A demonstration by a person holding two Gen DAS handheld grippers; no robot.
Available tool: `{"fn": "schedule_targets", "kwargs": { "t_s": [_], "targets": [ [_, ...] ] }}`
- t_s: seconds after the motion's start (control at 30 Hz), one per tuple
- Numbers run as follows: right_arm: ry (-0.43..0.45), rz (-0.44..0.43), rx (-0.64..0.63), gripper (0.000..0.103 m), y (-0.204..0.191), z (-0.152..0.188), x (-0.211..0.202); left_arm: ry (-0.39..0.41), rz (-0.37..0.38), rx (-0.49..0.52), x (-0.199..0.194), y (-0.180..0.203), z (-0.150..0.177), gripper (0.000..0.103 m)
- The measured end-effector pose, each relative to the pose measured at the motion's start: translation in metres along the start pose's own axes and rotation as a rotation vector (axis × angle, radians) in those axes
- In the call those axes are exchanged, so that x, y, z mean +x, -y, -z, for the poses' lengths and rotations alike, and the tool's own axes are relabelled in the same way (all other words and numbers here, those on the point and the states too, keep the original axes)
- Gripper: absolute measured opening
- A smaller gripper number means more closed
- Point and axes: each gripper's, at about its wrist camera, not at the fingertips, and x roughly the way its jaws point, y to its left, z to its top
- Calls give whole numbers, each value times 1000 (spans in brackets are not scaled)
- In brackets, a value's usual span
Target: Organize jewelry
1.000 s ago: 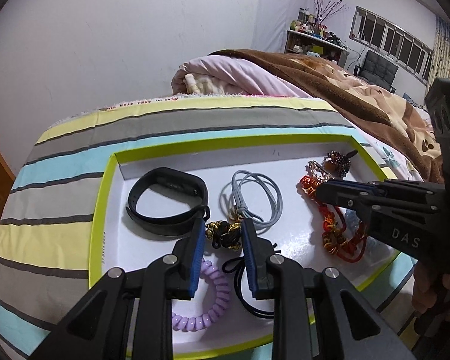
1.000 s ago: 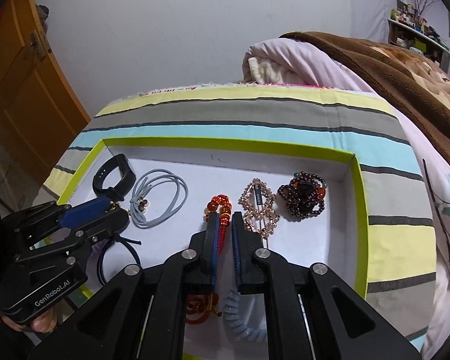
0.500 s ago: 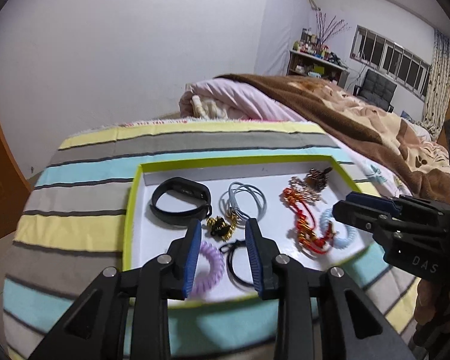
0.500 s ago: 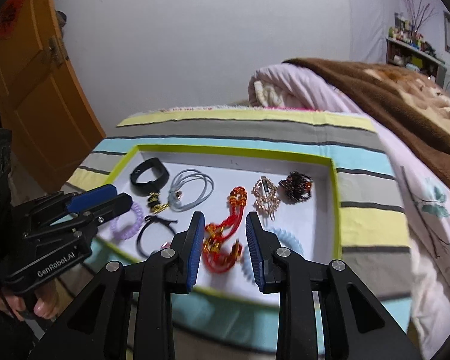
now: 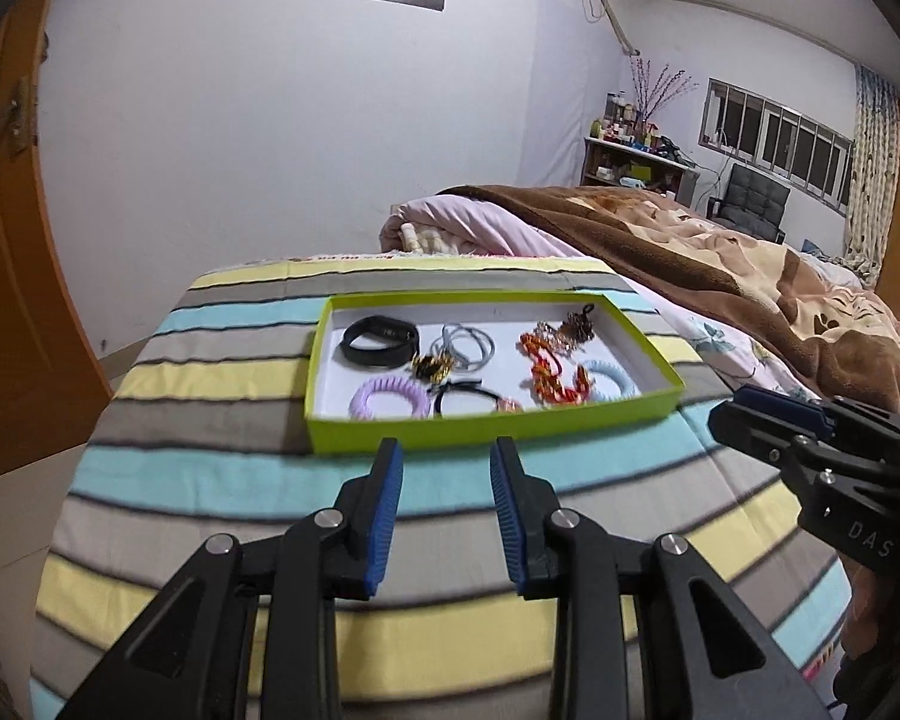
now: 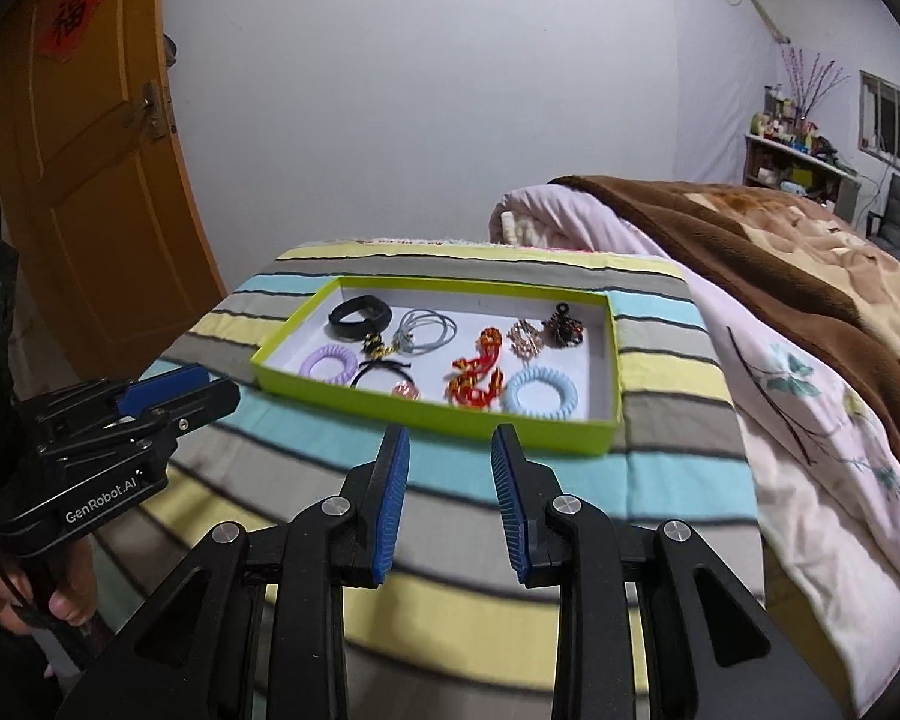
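Dim indoor light, fisheye bending, perhaps motion-blurred

A tray (image 6: 426,417) lies on the bed (image 6: 570,480), jewelry inside it: a wristband (image 6: 357,317) at the far left, a beaded bracelet (image 6: 563,327) far right, coil ties (image 6: 540,394) along the near edge; a door (image 6: 90,180) stands left

Right tool (image 6: 450,450) open, empty; jewelry tray (image 6: 426,417) beyond.

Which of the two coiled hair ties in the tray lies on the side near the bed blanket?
The pale blue coiled hair tie, in the tray's front corner beside the red beaded piece. The lilac one lies at the opposite end, toward the door.
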Motion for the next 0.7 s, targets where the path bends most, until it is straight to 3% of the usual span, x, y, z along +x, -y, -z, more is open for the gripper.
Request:
{"fn": "schedule_targets", "kwargs": {
  "t_s": [0.4,0.7],
  "targets": [
    [42,32,9,29,-11,40,-43,39,-26,-14,-46,10,42,32],
    [65,67,-14,29,-17,58,-56,51,-35,-5,-60,18,53,32]
  ]
}}
